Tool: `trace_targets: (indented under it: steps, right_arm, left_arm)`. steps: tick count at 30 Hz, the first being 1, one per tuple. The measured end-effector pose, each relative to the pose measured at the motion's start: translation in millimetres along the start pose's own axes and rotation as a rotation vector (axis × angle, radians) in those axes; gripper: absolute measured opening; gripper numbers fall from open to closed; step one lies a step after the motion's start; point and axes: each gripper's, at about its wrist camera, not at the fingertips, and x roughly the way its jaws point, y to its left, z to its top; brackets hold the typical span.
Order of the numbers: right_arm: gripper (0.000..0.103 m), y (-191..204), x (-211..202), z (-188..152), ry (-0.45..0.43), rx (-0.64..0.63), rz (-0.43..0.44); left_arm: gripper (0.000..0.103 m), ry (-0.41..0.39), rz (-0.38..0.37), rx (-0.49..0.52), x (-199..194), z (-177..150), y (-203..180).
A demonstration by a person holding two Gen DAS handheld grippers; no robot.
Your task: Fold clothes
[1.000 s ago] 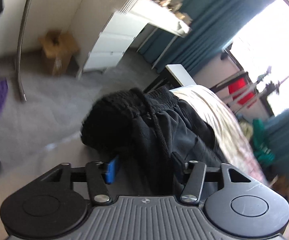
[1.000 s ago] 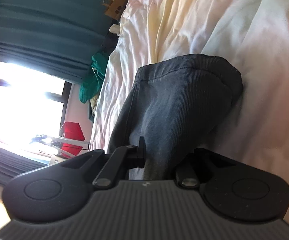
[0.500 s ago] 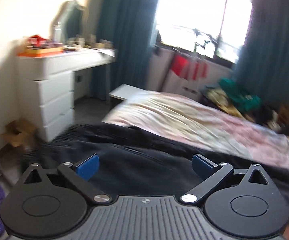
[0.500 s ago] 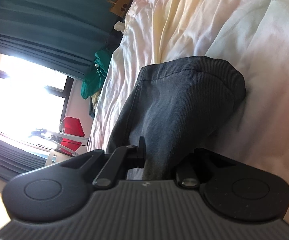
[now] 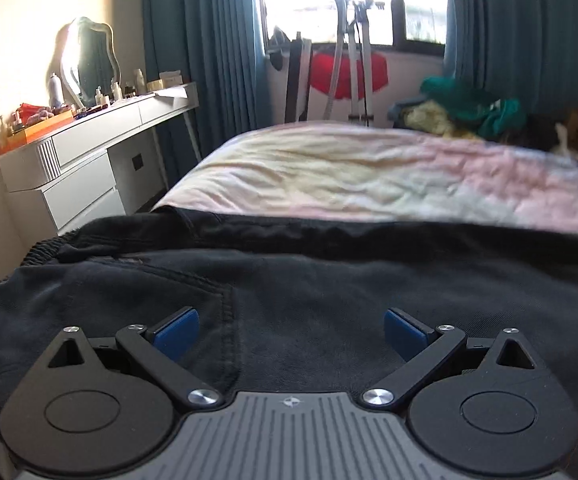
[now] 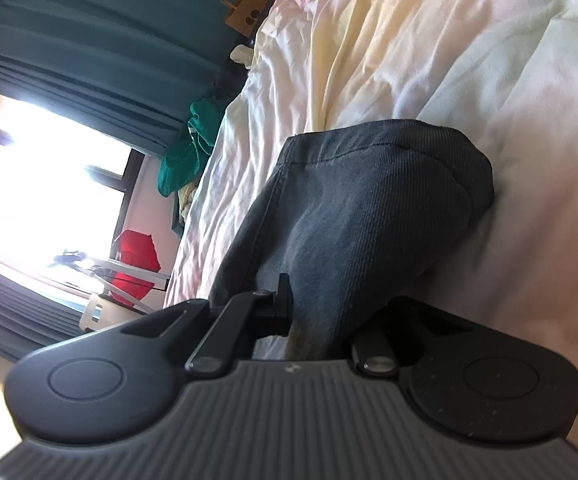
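Garment: dark trousers (image 5: 329,280), soft matte cotton with a gathered elastic waistband, are lying spread across the near edge of the bed (image 5: 369,168).
Right tool (image 6: 309,320): clenching a bunched leg of ribbed charcoal cloth.
Left tool (image 5: 291,332): hovering released, blue pads (image 5: 177,332) spread wide, nothing between them.
Bed cover: rumpled, pastel.

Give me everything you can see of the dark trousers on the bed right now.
The dark trousers look like soft black or charcoal cotton, with a gathered elastic waistband at the left and a stitched pocket seam. They lie spread across the near edge of the bed. The left gripper is open above them, holding nothing. The right gripper is shut on a bunched, hemmed end of the trousers.
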Motion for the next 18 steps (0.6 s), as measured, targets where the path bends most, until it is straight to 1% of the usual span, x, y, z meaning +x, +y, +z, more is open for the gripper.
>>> trace_targets:
  steps: [5,11,13,16,18]
  right_arm:
    - [0.009,13.3,-2.6,-3.3,-0.029,-0.081,-0.025]
    - [0.009,42.4,-7.6,-11.0,-0.092,-0.238,-0.052]
    - [0.009,54.6,-11.2,-14.3,-0.115,-0.288,-0.058]
    - [0.009,82.6,-20.2,-22.0,-0.162,-0.407,-0.064]
    - [0.009,112.6,-26.9,-36.2,-0.220,-0.552,-0.064]
  left_arm:
    - [0.100,0.071,0.026,0.042,21.8,-14.5,-3.0]
    - [0.100,0.104,0.032,0.072,24.4,-19.2,0.5]
    - [0.101,0.101,0.033,0.078,25.1,-20.0,2.0]
    - [0.101,0.098,0.037,0.080,25.8,-20.3,3.3]
    - [0.101,0.096,0.035,0.069,25.8,-19.2,5.6]
